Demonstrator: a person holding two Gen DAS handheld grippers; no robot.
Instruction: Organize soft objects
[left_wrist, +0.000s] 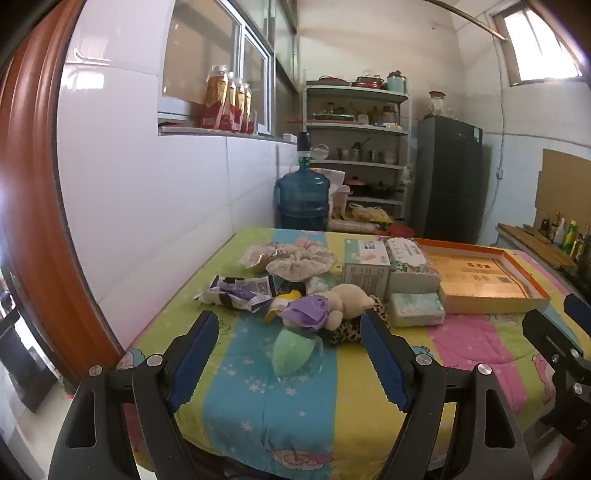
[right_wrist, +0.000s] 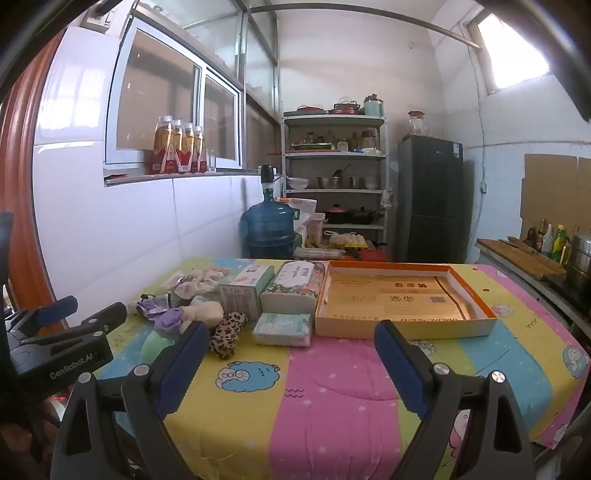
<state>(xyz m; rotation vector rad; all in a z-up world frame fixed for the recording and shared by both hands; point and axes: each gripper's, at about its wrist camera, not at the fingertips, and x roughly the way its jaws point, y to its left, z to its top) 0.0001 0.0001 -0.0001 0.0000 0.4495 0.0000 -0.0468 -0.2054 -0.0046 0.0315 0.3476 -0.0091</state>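
**Blue-padded jaws wide over a striped quilt, nothing held**

Blue pads line both fingers of the left gripper (left_wrist: 291, 354), jaws spread wide, nothing between them but cloth. It hangs over the near edge of the table, pointing slightly down. Just ahead of its fingertips lies a pale green soft piece in clear wrap (left_wrist: 295, 352), flat on the blue stripe of the quilt (left_wrist: 240, 406).

Behind that, a loose heap: a purple glove (left_wrist: 306, 312) draped against a cream plush toy (left_wrist: 349, 299), which rests on a leopard-print cloth (left_wrist: 347, 330). Left of the heap, a crumpled white-and-purple wrapper (left_wrist: 240, 291). Farther back, frilly lace scrunchies (left_wrist: 299, 264).

Right gripper (right_wrist: 291, 363) also wide, empty, over the pink and yellow stripes near the table's front. Its tip shows at the right margin of the left wrist view; the left gripper's black body shows at the left margin of the right wrist view.

Ahead of the right gripper, a small mint tissue pack (right_wrist: 283, 328) lies flat, just in front of a larger floral wipes pack (right_wrist: 295, 288). A green-and-white carton (right_wrist: 245, 290) stands beside the wipes pack on its left. To the right, an open shallow orange-rimmed box (right_wrist: 476, 291), printed card lying inside, sits apart from the soft things.

Beyond the table: blue water jug (right_wrist: 269, 230) with pump, metal shelf rack (right_wrist: 334, 155) of cookware, dark fridge (right_wrist: 430, 195), bottles on the window ledge (right_wrist: 179, 149).
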